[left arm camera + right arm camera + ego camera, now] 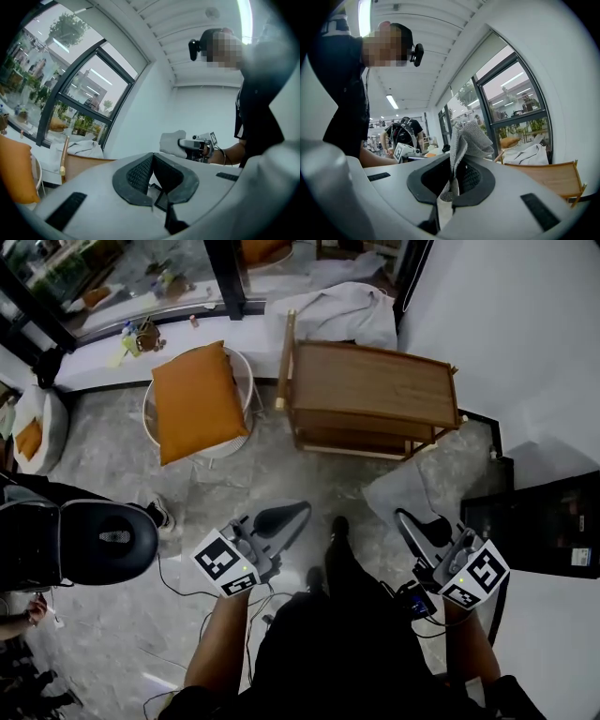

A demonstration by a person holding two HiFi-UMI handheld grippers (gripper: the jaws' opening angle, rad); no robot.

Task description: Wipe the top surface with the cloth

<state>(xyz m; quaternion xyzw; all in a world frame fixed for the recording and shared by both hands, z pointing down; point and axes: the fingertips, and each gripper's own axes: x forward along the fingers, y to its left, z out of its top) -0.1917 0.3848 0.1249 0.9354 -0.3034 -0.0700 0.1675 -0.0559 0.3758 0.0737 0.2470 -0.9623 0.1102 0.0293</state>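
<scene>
A low wooden table (375, 381) with a flat top stands on the floor ahead of me, beside the white wall. My right gripper (412, 524) is held at waist height short of the table, shut on a grey cloth (398, 491). In the right gripper view the cloth (469, 139) sticks up from between the jaws, and the table (551, 174) lies beyond to the right. My left gripper (284, 517) hangs level with the right one. Its jaws are shut with nothing between them, as the left gripper view (152, 163) shows. That view also takes in the cloth (171, 143) and the table (91, 161).
A round white chair (246, 371) with an orange cushion (195, 399) stands left of the table. A white sheet (347, 310) lies on the sill behind it. A black box (548, 521) sits against the right wall. A person with a backpack (94, 540) stands at my left, and cables trail on the floor.
</scene>
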